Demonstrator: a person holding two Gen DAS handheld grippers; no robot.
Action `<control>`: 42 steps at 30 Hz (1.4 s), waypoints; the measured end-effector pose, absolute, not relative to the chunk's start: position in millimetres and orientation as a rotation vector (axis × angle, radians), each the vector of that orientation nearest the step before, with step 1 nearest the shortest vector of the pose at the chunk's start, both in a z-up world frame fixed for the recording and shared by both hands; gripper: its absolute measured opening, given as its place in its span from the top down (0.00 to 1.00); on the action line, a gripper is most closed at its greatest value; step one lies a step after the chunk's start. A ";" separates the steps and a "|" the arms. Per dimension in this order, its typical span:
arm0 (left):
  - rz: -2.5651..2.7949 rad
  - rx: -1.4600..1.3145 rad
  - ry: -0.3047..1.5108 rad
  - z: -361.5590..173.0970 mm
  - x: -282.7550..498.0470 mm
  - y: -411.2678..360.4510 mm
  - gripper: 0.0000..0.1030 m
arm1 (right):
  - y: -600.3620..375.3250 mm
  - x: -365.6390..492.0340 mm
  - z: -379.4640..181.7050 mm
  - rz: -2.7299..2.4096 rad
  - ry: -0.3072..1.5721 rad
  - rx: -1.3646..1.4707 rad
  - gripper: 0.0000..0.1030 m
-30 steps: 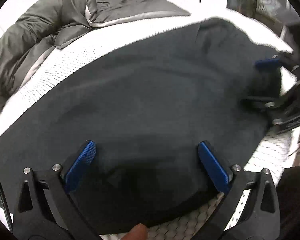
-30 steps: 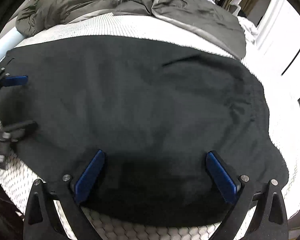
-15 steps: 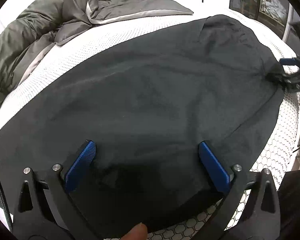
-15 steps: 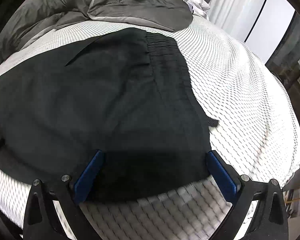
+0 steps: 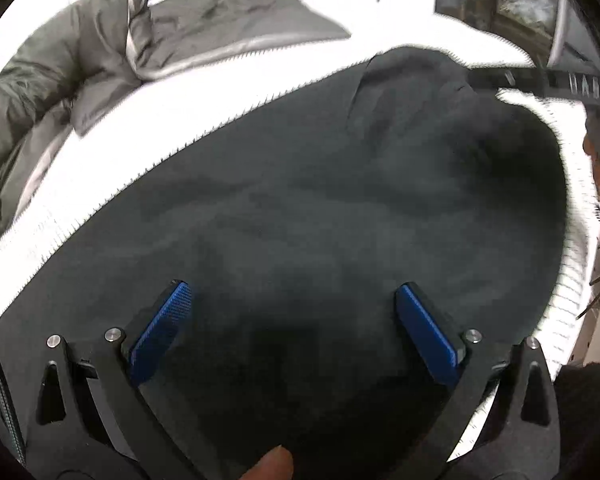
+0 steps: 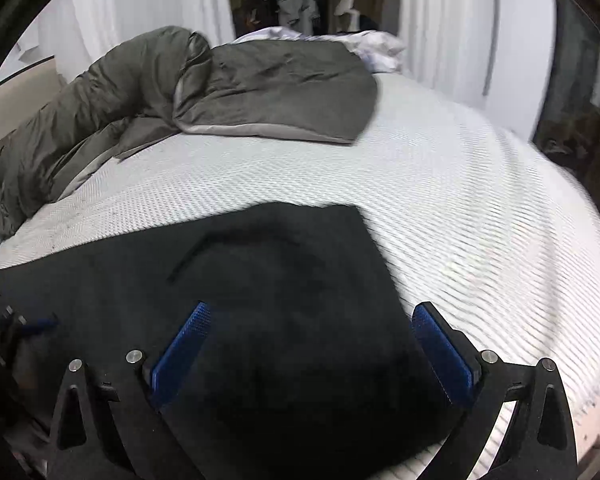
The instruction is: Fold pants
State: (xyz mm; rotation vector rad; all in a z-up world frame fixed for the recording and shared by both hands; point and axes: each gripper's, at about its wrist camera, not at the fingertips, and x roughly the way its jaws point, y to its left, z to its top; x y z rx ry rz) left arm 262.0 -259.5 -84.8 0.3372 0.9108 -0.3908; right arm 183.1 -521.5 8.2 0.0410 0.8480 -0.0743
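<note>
The black pants (image 6: 268,320) fill the lower centre of both views, flat on the white mattress (image 6: 460,208). Left gripper (image 5: 296,328) and right gripper (image 6: 312,352) hover spread, empty — a shallow pinch could lift only the top layer and skew the fold.

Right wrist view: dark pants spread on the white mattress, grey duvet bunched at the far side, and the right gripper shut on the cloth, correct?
Not quite. In the right wrist view the right gripper is open above the pants, gripping nothing. The mattress and duvet are as you say.
</note>
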 end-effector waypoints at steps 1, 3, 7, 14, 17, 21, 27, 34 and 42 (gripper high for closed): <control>-0.391 0.318 0.937 -92.4 266.8 -260.1 0.00 | -512.4 209.8 3.0 -0.048 0.861 0.047 0.01; -0.405 0.271 0.952 -97.9 270.5 -255.1 0.00 | -499.7 247.4 -6.1 -0.005 0.902 0.044 0.01; -0.417 0.275 0.933 -100.7 267.1 -249.0 0.00 | -508.1 301.7 -38.9 -0.124 0.996 0.018 0.01; -0.445 0.238 0.941 -103.7 269.9 -240.0 0.00 | -533.1 350.6 -40.6 -0.231 1.094 -0.005 0.01; -0.434 0.234 0.944 -101.9 268.3 -238.0 0.00 | -528.4 298.9 -1.1 -0.219 0.974 -0.045 0.01; -0.401 0.234 0.917 -96.4 255.8 -235.1 0.00 | -533.6 231.8 22.0 -0.193 0.917 0.050 0.01; -0.390 0.235 0.893 -90.6 232.1 -227.3 0.01 | -551.1 127.2 -36.3 -0.249 1.008 -0.015 0.01; -0.377 0.260 0.866 -89.9 219.4 -210.1 0.01 | -585.5 101.6 -10.2 -0.055 0.932 0.378 0.01; -0.369 0.269 0.871 -96.7 217.1 -209.2 0.00 | -592.7 145.2 -39.9 0.027 0.872 0.603 0.01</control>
